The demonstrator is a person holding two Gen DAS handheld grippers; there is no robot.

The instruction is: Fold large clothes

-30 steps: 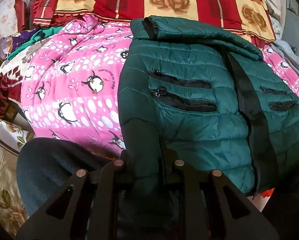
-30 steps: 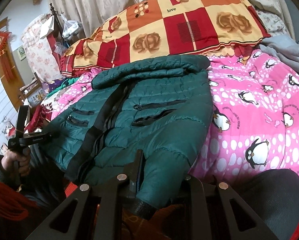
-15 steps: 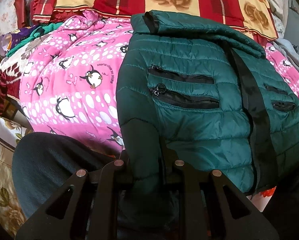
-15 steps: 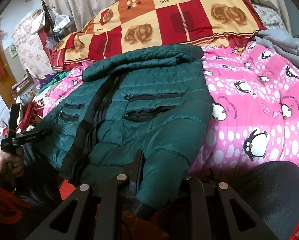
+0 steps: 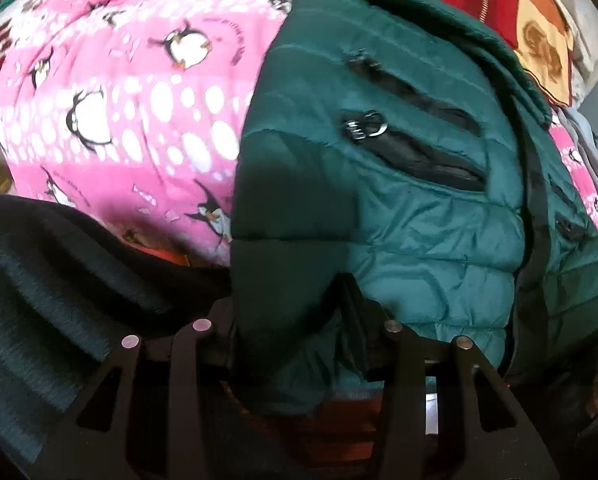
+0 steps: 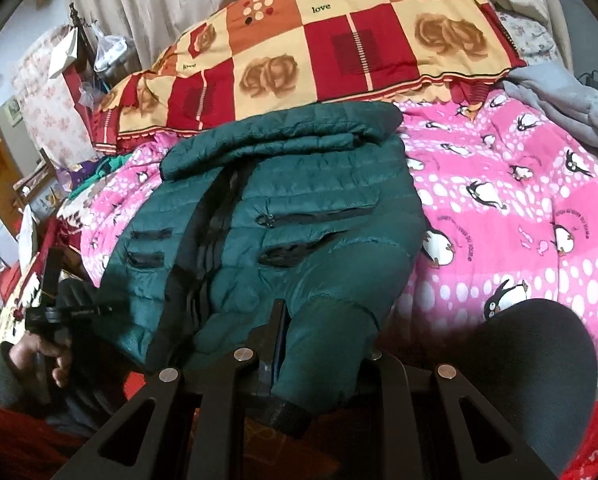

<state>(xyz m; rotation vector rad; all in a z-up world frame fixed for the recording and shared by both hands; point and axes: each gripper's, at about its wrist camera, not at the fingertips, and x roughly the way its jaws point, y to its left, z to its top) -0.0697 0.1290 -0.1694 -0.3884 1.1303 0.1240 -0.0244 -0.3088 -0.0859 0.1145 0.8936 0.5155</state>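
A dark green quilted jacket [image 6: 283, 216] lies front up on a pink penguin quilt [image 6: 511, 216], with its collar end folded over at the far side. My right gripper [image 6: 319, 344] is shut on the jacket's near right corner. My left gripper [image 5: 291, 320] is shut on the near left corner of the jacket [image 5: 399, 200]. The left gripper also shows in the right wrist view [image 6: 55, 312], held by a hand at the jacket's left edge. Black zip pockets [image 5: 415, 148] and a black front strip [image 6: 203, 240] face up.
A red and yellow rose-patterned blanket [image 6: 319, 48] lies at the head of the bed. Grey clothing [image 6: 559, 108] is piled at the far right. Cluttered furniture and bags [image 6: 71, 64] stand to the left. A dark sleeve [image 6: 539, 352] shows near the right gripper.
The left gripper has swung forward and tilted, so the jacket now fills its blurred view. The right gripper has risen a little with its corner. Both keep their hold.
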